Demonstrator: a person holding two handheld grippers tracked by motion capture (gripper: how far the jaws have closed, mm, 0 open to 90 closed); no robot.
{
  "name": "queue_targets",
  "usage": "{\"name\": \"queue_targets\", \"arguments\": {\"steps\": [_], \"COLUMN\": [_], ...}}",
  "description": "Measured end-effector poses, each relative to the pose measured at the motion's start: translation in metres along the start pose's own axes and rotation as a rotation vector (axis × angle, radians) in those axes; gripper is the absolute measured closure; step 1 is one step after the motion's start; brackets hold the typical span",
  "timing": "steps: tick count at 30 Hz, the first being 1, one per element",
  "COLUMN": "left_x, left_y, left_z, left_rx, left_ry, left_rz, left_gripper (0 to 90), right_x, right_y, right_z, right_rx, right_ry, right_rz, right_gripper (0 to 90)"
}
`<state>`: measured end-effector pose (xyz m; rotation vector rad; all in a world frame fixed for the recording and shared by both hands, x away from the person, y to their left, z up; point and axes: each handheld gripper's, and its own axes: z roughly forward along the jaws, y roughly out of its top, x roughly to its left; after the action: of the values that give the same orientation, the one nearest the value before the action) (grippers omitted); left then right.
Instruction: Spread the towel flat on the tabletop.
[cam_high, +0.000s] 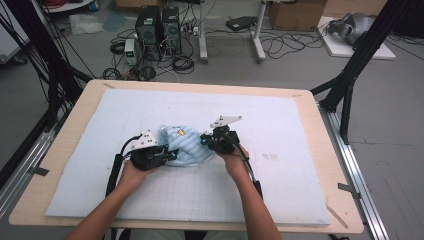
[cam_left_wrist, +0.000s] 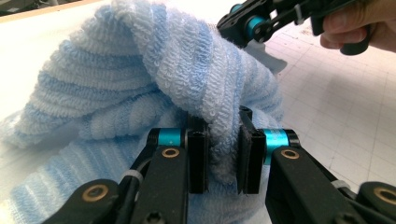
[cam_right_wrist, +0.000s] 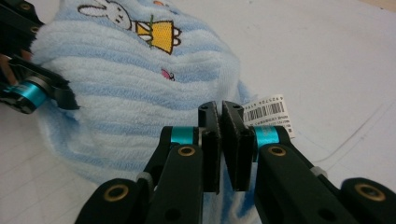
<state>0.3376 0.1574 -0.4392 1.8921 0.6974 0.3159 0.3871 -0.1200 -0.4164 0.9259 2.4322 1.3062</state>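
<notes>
towel (cam_high: 186, 146) — blue-white striped terry | bunched | rabbit print | barcode tag (cam_right_wrist: 270, 112), perhaps sewn on

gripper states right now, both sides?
Left gripper: closed on a fold of the blue striped towel.
Right gripper: closed on the towel's edge, by its barcode tag.

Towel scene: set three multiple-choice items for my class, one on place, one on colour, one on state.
1. Where does the towel lie?
A. on the floor
B. between the two grippers on the mat
C. at the table's far edge

2. What colours are its stripes?
A. red and black
B. green and yellow
C. blue and white

3. How does the left gripper stand?
A. shut on a towel fold
B. wide open above the towel
C. lying on the mat

Answers:
1 B, the high view shows a gripper at each side.
2 C, both gripper views show it.
3 A, a fold is pinched between the pads.
</notes>
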Motion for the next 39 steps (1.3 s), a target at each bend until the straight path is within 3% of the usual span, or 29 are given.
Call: {"name": "queue_targets", "arguments": {"steps": [11,15,18,19,23,24,28,30,32,34,35,36,37,38,39], "left_x": [0.003,0.004,0.005,0.006,0.012,0.017,0.025,0.031,0.033,0.034,0.031,0.029,0.029,0.026,0.025], "left_y": [-0.001,-0.001,0.000,0.001,0.004,0.005,0.004,0.002,0.002,0.001,0.002,0.002,0.002,0.001,0.001], "left_z": [-0.001,-0.001,-0.002,-0.003,-0.012,-0.018,-0.024,-0.027,-0.028,-0.027,-0.024,-0.023,-0.023,-0.018,-0.016], "left_rx": [-0.001,0.000,-0.013,-0.021,-0.055,-0.073,-0.072,-0.065,-0.061,-0.047,-0.040,-0.029,-0.029,0.002,0.023], "left_ry": [0.003,0.007,0.011,0.016,0.049,0.078,0.119,0.147,0.147,0.137,0.115,0.102,0.102,0.099,0.107], "left_rz": [-0.018,-0.037,-0.062,-0.063,-0.083,-0.101,-0.124,-0.140,-0.143,-0.150,-0.143,-0.132,-0.132,-0.111,-0.098], "left_gripper": [73.0,60.0,52.4,47.5,44.0,44.0,44.0,42.3,41.5,40.8,39.8,39.6,39.1,38.6,38.3], "right_x": [-0.001,0.000,0.002,0.003,0.001,-0.001,-0.004,-0.006,-0.008,-0.010,-0.012,-0.013,-0.013,-0.013,-0.013], "right_y": [-0.010,-0.017,-0.022,-0.031,-0.052,-0.058,-0.078,-0.094,-0.099,-0.099,-0.097,-0.094,-0.094,-0.086,-0.082], "right_z": [-0.027,-0.055,-0.066,-0.075,-0.093,-0.098,-0.109,-0.119,-0.125,-0.127,-0.132,-0.132,-0.132,-0.129,-0.125], "right_rx": [-0.037,-0.056,-0.049,-0.041,-0.025,-0.022,0.002,0.036,0.062,0.060,0.018,-0.012,-0.012,-0.051,-0.059], "right_ry": [-0.013,-0.047,-0.066,-0.084,-0.125,-0.127,-0.148,-0.181,-0.208,-0.210,-0.203,-0.188,-0.188,-0.194,-0.191], "right_rz": [0.000,-0.015,-0.032,-0.036,-0.011,0.000,0.023,0.038,0.044,0.048,0.073,0.088,0.088,0.107,0.107], "right_gripper": [86.5,86.4,86.4,86.4,86.4,86.4,86.4,86.4,85.8,81.9,70.2,63.5,63.5,52.1,47.8]}}
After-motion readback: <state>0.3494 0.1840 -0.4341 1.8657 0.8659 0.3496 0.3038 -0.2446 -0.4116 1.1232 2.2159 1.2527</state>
